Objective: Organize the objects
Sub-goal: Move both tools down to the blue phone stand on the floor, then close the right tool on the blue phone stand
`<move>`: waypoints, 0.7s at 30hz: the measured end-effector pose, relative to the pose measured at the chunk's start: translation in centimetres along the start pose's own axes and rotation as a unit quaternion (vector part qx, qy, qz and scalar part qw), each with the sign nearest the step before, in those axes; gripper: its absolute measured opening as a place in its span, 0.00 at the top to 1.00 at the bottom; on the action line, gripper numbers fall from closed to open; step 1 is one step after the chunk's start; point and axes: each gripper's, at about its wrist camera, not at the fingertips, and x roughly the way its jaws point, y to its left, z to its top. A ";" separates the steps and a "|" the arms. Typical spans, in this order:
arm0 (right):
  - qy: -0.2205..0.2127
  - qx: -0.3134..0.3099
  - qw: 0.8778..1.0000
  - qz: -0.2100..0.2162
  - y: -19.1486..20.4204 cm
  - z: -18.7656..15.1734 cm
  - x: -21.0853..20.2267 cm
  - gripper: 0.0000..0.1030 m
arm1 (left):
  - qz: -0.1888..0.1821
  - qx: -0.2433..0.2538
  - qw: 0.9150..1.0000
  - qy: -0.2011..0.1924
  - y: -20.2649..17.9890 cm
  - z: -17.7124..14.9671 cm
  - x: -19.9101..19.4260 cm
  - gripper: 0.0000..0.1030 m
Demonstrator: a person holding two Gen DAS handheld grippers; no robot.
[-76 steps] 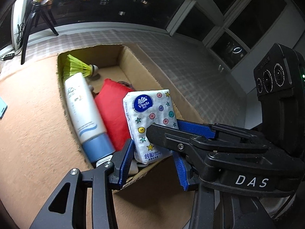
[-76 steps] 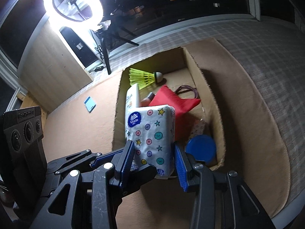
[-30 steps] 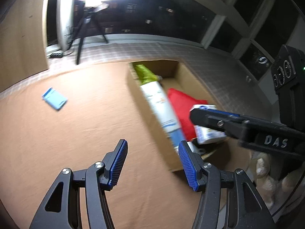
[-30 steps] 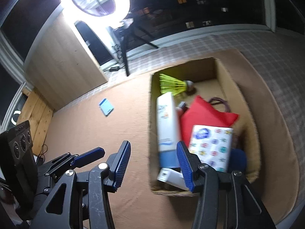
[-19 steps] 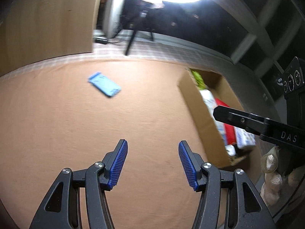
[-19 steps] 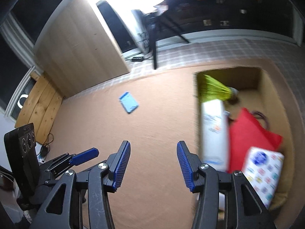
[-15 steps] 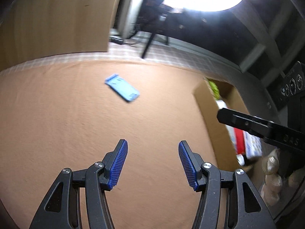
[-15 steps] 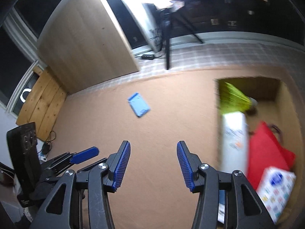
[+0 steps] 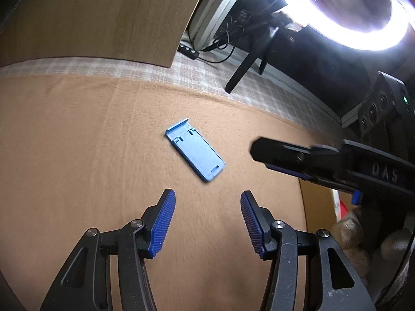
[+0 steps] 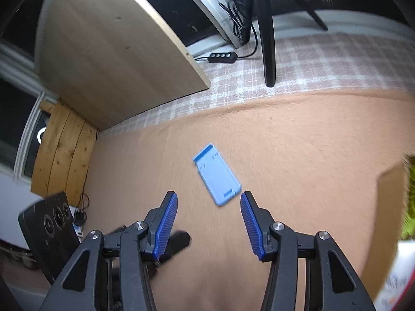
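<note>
A flat light-blue plastic stand (image 9: 195, 153) lies alone on the tan carpet (image 9: 77, 155). My left gripper (image 9: 206, 202) hovers just short of it; its jaws are closing with nothing between them. In the right wrist view the stand (image 10: 217, 178) sits just beyond my right gripper (image 10: 208, 203), which is open and holds nothing. The stand's near end is close to the right fingertip (image 10: 246, 202). The right gripper's black finger (image 9: 285, 155) reaches in from the right of the left view. The cardboard box (image 10: 389, 207) of sorted items is at the far right edge.
A ring light (image 9: 363, 26) on a tripod (image 10: 267, 39) stands on the checked mat (image 10: 324, 59) behind the carpet, with a cable controller (image 10: 223, 57) beside it. A wooden panel (image 10: 116, 51) leans at the back left. A person's fingers (image 9: 350, 233) grip the right tool.
Both grippers let go of the tissue pack in the box and swung left across the carpet. The blue stand has come from far away to just ahead of the fingertips; the box slid out of view.
</note>
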 end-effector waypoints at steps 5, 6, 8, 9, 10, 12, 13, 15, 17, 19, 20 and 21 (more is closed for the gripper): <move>0.019 0.013 1.000 -0.002 -1.2 1.5 3.0 0.54 | -0.008 -0.012 1.000 0.014 0.4 1.0 2.9 0.52; 0.022 0.015 1.000 0.002 -1.3 1.6 3.4 0.54 | -0.006 -0.011 1.000 0.016 0.4 1.1 3.3 0.52; 0.027 0.018 0.999 0.007 -1.4 2.0 4.1 0.55 | -0.004 -0.010 1.000 0.016 0.4 1.5 4.0 0.53; 0.029 0.017 0.999 0.008 -1.4 2.1 4.5 0.55 | -0.003 -0.011 1.000 0.015 0.5 1.7 4.3 0.54; 0.031 0.013 0.999 0.008 -1.2 2.3 4.8 0.55 | -0.003 -0.012 1.000 0.014 0.7 1.9 4.6 0.55; 0.031 0.004 0.999 0.000 -1.0 2.6 5.2 0.55 | -0.004 -0.014 1.000 0.011 0.8 2.4 5.0 0.57; 0.032 -0.001 0.999 -0.006 -0.9 2.8 5.5 0.55 | -0.005 -0.014 1.000 0.010 0.8 2.6 5.1 0.57; 0.035 -0.009 0.999 -0.013 -0.7 3.1 5.8 0.59 | -0.005 -0.014 1.000 0.008 1.0 3.0 5.4 0.58; 0.039 -0.017 0.999 -0.018 -0.5 3.2 6.1 0.63 | -0.005 -0.013 1.000 0.005 1.0 3.3 5.8 0.61; 0.049 -0.028 0.998 -0.015 -0.2 3.1 6.4 0.70 | -0.006 -0.011 1.000 0.002 1.0 3.6 6.0 0.63; 0.054 -0.031 0.998 -0.015 -0.1 3.0 6.6 0.72 | -0.006 -0.009 1.000 0.001 1.0 3.7 6.1 0.64; 0.056 -0.035 0.998 -0.017 -0.1 3.0 6.6 0.74 | -0.005 -0.006 1.000 0.000 1.0 3.7 6.2 0.64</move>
